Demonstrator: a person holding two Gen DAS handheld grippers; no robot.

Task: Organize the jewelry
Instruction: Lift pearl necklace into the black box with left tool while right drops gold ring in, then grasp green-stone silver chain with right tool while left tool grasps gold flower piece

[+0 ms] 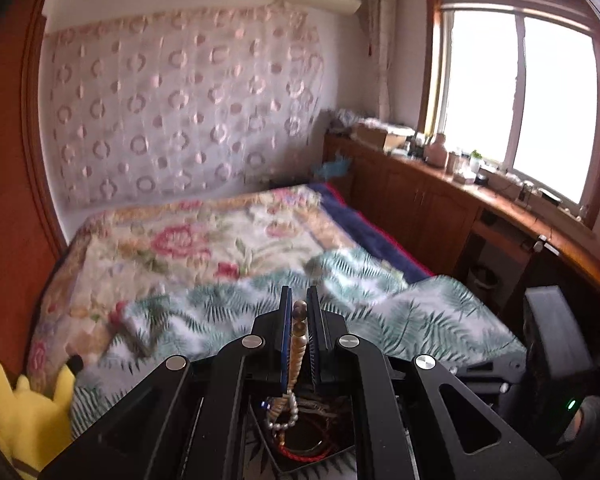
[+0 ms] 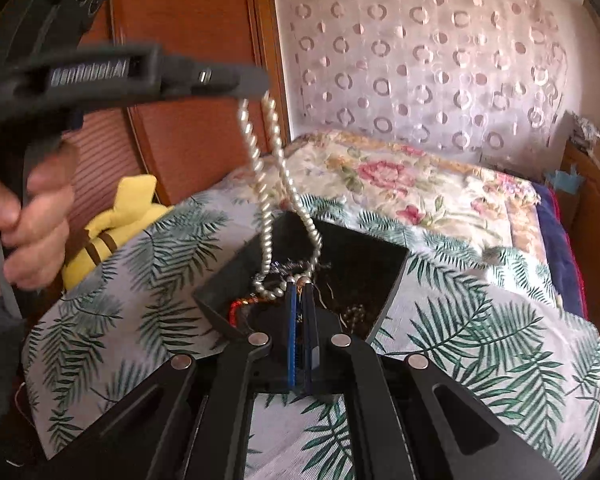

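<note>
The bed (image 2: 480, 320), under a palm-print cover, carries a black tray (image 2: 364, 256) of tangled jewelry. The left tool (image 2: 256, 90) is clenched on a pearl necklace (image 2: 260, 168), lifting its loop clear of the tangle; the right tool (image 2: 300, 282) is pinched on the lower end, probably to steady it

The pearl necklace (image 2: 278, 184) hung as a doubled strand into the black tray (image 2: 376, 258), where red cord (image 2: 236, 306) and dark chains (image 2: 354, 314) lay tangled.
</note>
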